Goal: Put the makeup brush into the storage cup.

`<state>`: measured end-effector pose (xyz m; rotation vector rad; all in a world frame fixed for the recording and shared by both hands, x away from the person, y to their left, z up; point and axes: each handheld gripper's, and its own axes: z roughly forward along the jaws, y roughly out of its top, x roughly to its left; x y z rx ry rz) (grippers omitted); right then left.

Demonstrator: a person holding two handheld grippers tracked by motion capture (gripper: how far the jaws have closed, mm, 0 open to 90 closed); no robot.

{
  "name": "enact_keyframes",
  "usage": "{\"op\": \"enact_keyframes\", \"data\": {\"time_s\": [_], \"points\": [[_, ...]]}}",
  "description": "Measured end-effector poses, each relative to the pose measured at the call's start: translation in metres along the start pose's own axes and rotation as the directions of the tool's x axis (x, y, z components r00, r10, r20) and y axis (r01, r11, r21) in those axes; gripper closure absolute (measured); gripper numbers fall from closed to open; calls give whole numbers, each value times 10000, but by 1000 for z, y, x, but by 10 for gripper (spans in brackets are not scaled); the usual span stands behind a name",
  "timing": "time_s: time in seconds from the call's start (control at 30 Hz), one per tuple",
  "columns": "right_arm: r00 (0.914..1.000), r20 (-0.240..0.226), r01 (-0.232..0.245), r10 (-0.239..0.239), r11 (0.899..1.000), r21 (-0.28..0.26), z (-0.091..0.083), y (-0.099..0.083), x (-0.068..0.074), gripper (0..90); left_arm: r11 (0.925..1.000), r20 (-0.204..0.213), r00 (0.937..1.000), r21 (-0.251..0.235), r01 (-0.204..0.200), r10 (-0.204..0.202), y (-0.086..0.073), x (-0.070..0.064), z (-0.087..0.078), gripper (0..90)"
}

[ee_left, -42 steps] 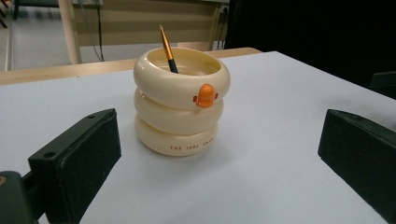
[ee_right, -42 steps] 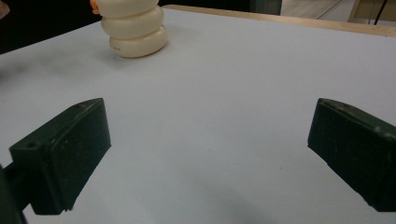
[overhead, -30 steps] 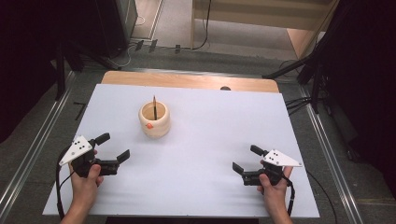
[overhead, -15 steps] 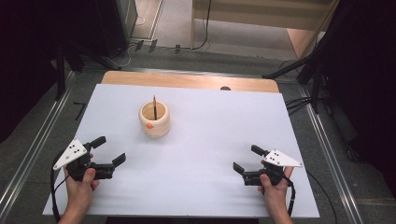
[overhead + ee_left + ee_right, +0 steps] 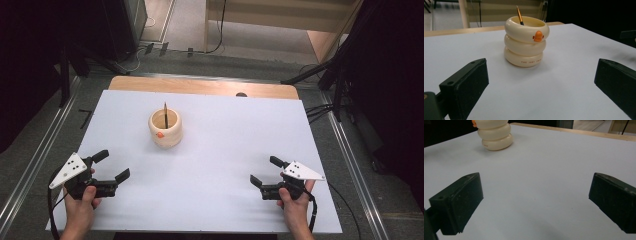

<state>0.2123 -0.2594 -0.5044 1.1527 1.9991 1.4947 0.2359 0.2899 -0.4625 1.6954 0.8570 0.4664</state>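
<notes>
High view: a white rectangular table top (image 5: 225,150) with a bare wooden strip along its far edge carries one item, a cream holder shaped as three stacked rings with a small orange beak-like knob on its side (image 5: 165,128). It stands upright left of centre, toward the far half. A thin dark pencil with an orange shaft (image 5: 165,114) rises from its opening, leaning slightly. The left gripper (image 5: 111,166), black with a grey three-cornered plate, is held by a hand at the near left corner; its jaws stand wide apart and hold nothing. The right gripper (image 5: 264,171), same build, is held at the near right; its jaws are likewise spread and empty. Both are well apart from the holder.

Left gripper view: the two black jaws stand far apart over bare white surface. The holder (image 5: 526,41) stands ahead between them, knob facing the camera, small lettering on the bottom ring too fine to read. The pencil (image 5: 519,15) leans against the far rim.

Right gripper view: jaws spread wide, nothing between them. The holder (image 5: 494,133) stands at far left, its top cut off.
</notes>
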Motion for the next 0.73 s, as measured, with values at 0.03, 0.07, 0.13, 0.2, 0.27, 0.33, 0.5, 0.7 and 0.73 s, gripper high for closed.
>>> {"op": "enact_keyframes", "data": {"time_s": [0.03,0.07,0.13,0.2,0.27,0.33,0.5,0.7,0.73], "points": [[10000,2,6,-6,10000,-18,0,0,0,0,10000,-10,10000,-22,39,-39,-1,0,-1,0],[10000,-1,-9,9,10000,-21,-1,0,0,0,10000,1,10000,-33,53,-53,-1,0,-2,0],[10000,29,-24,24,10000,-65,-2,0,-1,0,10000,-46,10000,-10,48,-48,-2,1,-4,0],[10000,80,-45,46,9999,-101,-4,0,-1,0,10000,-6,10000,41,-2,2,-3,1,-6,0],[9999,122,-63,64,9999,-110,-6,0,-1,0,9999,-65,9999,89,-93,94,-4,0,-7,0],[9999,159,-13,15,9999,-143,-8,0,-2,0,9998,-92,9999,153,-115,117,-6,-1,-8,0],[9996,272,-19,23,9999,-124,-12,-2,-1,0,9997,-152,9998,203,-124,127,-8,-1,-11,0],[9994,345,52,-49,9999,-103,-13,-3,1,0,9999,-256,9997,118,20,-17,-9,2,-12,0],[9993,380,26,-23,9999,-100,-13,-3,1,0,9998,-243,9997,177,62,-58,-9,3,-11,0]]}}
